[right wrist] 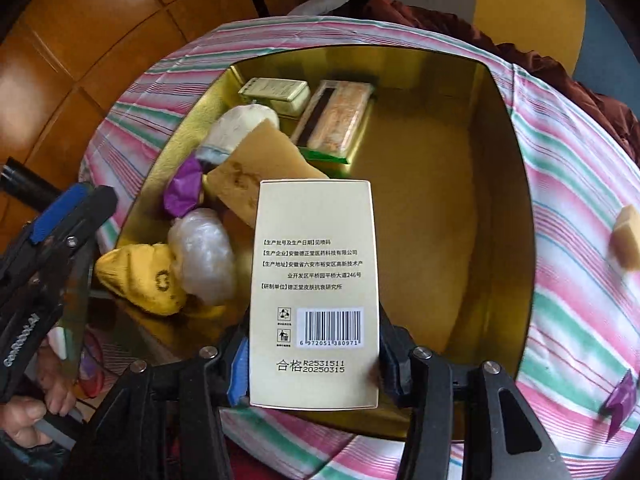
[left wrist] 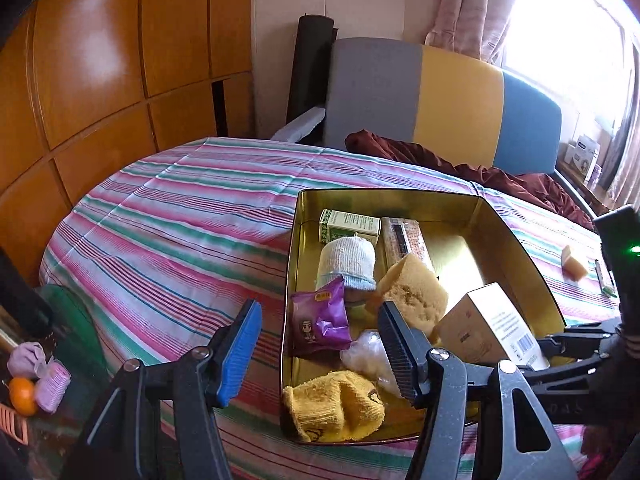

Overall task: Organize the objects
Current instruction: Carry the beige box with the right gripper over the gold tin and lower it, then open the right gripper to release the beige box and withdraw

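Observation:
A gold tin (left wrist: 516, 240) (right wrist: 500, 160) sits on the striped bed. Its left half holds a yellow sock (left wrist: 332, 404) (right wrist: 140, 276), a purple snack packet (left wrist: 318, 320), a clear plastic wad (right wrist: 204, 256), a tan sponge (left wrist: 412, 288), a white knit sock (left wrist: 348, 260) and two small packs at the back. My right gripper (right wrist: 314, 368) is shut on a cream barcode box (right wrist: 314, 280) (left wrist: 488, 328), tilted down over the tin's bare right half. My left gripper (left wrist: 320, 340) is open, its fingers either side of the tin's near left wall.
A sponge piece (left wrist: 574, 266) (right wrist: 626, 240) and a purple wrapper (right wrist: 618, 400) lie on the sheet to the right of the tin. A maroon blanket (left wrist: 440, 156) is bunched at the headboard. Wooden wardrobe doors stand to the left. A side table with an orange (left wrist: 22, 396) is at lower left.

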A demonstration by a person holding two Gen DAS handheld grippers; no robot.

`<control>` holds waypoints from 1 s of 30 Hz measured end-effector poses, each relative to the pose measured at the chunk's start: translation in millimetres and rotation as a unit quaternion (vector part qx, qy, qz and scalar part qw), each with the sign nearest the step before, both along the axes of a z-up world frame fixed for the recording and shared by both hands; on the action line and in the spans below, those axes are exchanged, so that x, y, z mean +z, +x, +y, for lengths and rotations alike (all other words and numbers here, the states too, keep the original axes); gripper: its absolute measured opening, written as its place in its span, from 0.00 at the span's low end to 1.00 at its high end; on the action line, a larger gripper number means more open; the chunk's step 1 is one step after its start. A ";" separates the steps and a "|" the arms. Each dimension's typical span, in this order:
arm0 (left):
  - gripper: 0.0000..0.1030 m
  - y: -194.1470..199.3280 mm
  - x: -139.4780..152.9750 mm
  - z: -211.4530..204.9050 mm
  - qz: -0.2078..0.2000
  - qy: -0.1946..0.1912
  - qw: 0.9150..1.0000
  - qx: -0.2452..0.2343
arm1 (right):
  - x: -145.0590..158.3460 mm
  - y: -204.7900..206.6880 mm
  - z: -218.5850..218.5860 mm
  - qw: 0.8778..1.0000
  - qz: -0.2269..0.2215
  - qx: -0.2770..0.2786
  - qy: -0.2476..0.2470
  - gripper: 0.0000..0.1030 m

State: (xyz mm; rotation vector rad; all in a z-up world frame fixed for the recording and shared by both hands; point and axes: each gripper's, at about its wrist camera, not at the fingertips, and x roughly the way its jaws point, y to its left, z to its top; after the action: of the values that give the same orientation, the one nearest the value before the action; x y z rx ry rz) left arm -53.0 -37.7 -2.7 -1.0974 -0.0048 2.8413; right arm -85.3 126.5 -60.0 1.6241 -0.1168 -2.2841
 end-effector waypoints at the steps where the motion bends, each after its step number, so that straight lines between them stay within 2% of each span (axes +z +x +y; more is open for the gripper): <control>1: 0.60 -0.2 -0.8 0.2 -0.001 -0.001 1.000 0.000 | -0.8 -1.0 -2.0 1.000 0.001 -0.001 -0.007 0.51; 5: 0.60 0.3 -1.9 2.2 -0.002 -0.003 1.000 0.001 | -9.8 -8.8 -10.8 0.999 -0.006 -0.005 -0.040 0.54; 9: 0.61 0.0 -2.3 1.2 -0.001 -0.004 1.000 0.004 | -8.5 -4.7 -11.3 0.999 0.000 0.000 -0.051 0.57; 13: 0.61 -0.3 -3.3 1.2 -0.001 -0.007 1.000 0.005 | 10.3 4.9 0.1 0.998 0.028 -0.011 -0.063 0.63; 16: 0.61 1.5 -1.8 2.4 0.005 -0.008 1.000 0.003 | 24.2 12.4 12.2 0.996 0.047 -0.023 -0.069 0.63; 22: 0.61 7.5 2.5 9.5 0.016 -0.015 1.000 -0.007 | 39.1 21.6 34.6 0.995 0.080 -0.046 -0.047 0.63; 30: 0.61 17.1 8.3 26.5 0.026 -0.025 0.999 -0.026 | 39.8 36.4 68.3 0.992 0.103 -0.071 -0.026 0.63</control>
State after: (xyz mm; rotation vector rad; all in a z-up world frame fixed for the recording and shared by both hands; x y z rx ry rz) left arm -35.9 -11.2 5.6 -1.0161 0.0984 2.8367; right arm -48.8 194.8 -20.1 1.3858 -0.2457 -2.5184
